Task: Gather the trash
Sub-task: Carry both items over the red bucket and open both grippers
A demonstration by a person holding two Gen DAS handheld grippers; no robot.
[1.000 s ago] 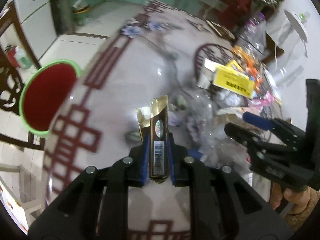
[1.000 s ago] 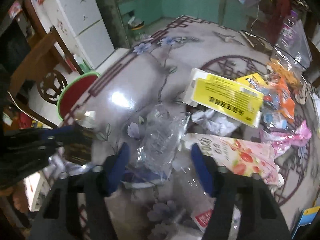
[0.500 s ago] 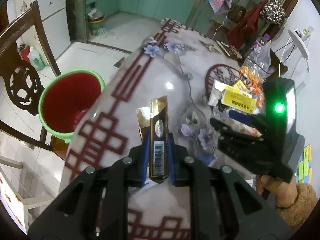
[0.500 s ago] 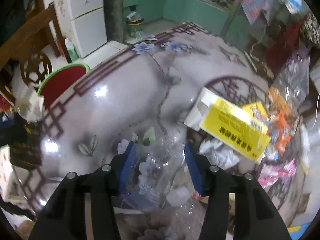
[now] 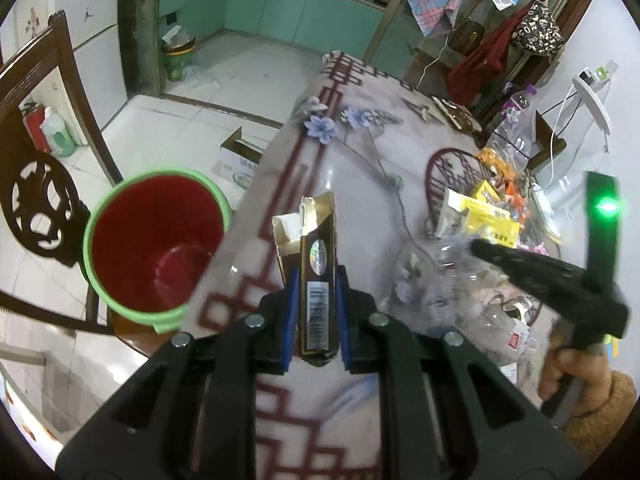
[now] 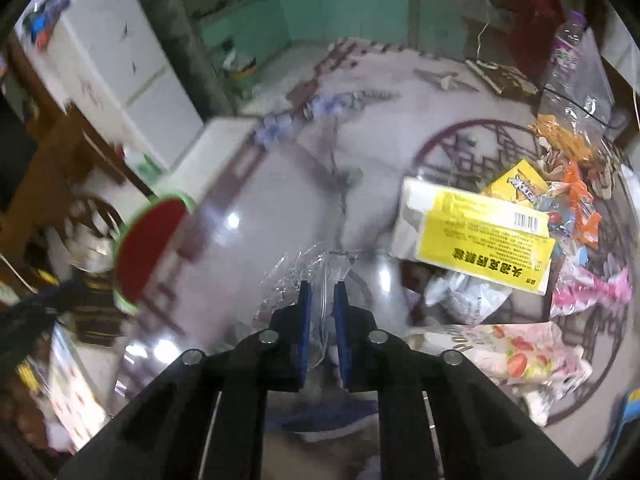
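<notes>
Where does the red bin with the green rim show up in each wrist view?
Left wrist: red bin at left of centre, beside the table edge, inside visible.
Right wrist: the bin at the left, blurred, beyond the table edge.
Shared landmark: yellow box on the table, right of centre in both.

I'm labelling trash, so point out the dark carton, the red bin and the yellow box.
dark carton (image 5: 318, 280), left wrist view, barcoded face
red bin (image 5: 154, 236), left wrist view, inner wall
yellow box (image 6: 486, 242), right wrist view, printed face

Bin (image 5: 154, 240) left of the table (image 5: 360, 168); box (image 6: 476, 240) behind wrappers (image 6: 520, 356) on the table's right.
</notes>
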